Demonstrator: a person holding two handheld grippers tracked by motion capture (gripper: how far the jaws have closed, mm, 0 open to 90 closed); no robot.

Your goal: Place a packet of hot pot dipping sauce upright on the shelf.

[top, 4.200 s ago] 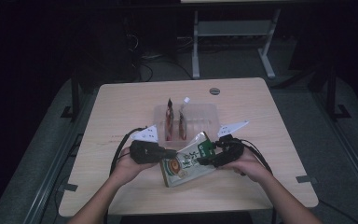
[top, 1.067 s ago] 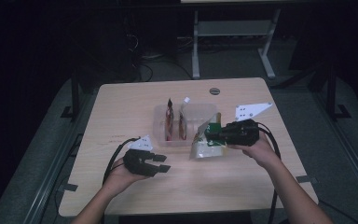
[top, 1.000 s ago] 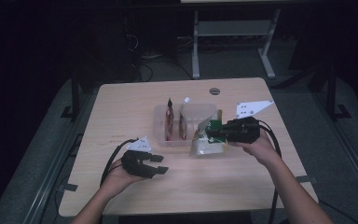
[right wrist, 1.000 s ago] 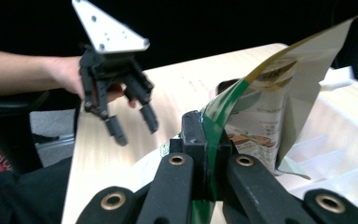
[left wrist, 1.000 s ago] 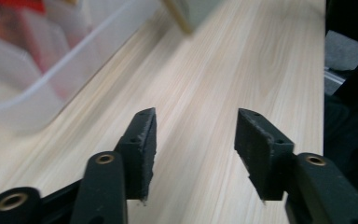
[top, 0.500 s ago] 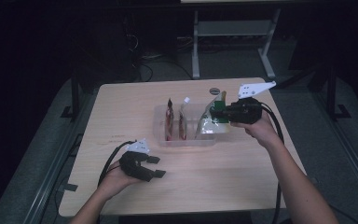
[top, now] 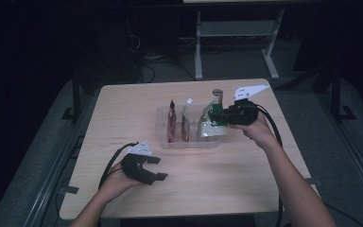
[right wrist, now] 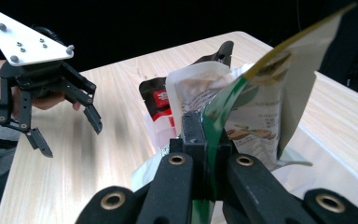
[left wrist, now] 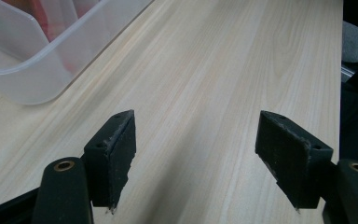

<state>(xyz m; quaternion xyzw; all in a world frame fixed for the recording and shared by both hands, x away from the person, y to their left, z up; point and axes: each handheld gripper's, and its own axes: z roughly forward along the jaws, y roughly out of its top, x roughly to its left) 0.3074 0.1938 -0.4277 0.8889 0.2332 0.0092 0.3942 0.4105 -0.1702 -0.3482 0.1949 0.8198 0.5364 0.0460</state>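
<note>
A clear plastic bin (top: 163, 137) stands mid-table with two dark red pouches (top: 172, 124) upright in its left part. My right gripper (top: 219, 116) is shut on the edge of a green and white pouch (top: 211, 128), holding it over the bin's right part. In the right gripper view the jaws pinch the pouch (right wrist: 261, 107) above the bin (right wrist: 340, 168), with a red pouch (right wrist: 156, 100) behind. My left gripper (top: 157, 169) rests near the table's front left. Its jaws have just been opening and nothing is between them (left wrist: 200, 154).
A small round disc (top: 217, 92) lies on the table behind the bin. In the left gripper view the bin's corner (left wrist: 37, 70) lies ahead to the left and the table's edge to the right. A metal stand (top: 236, 33) is on the floor beyond the table.
The right gripper has carried the green and white pouch away from the person, to over the bin's right part. The left gripper's jaws have spread wider; that hand stayed put.
</note>
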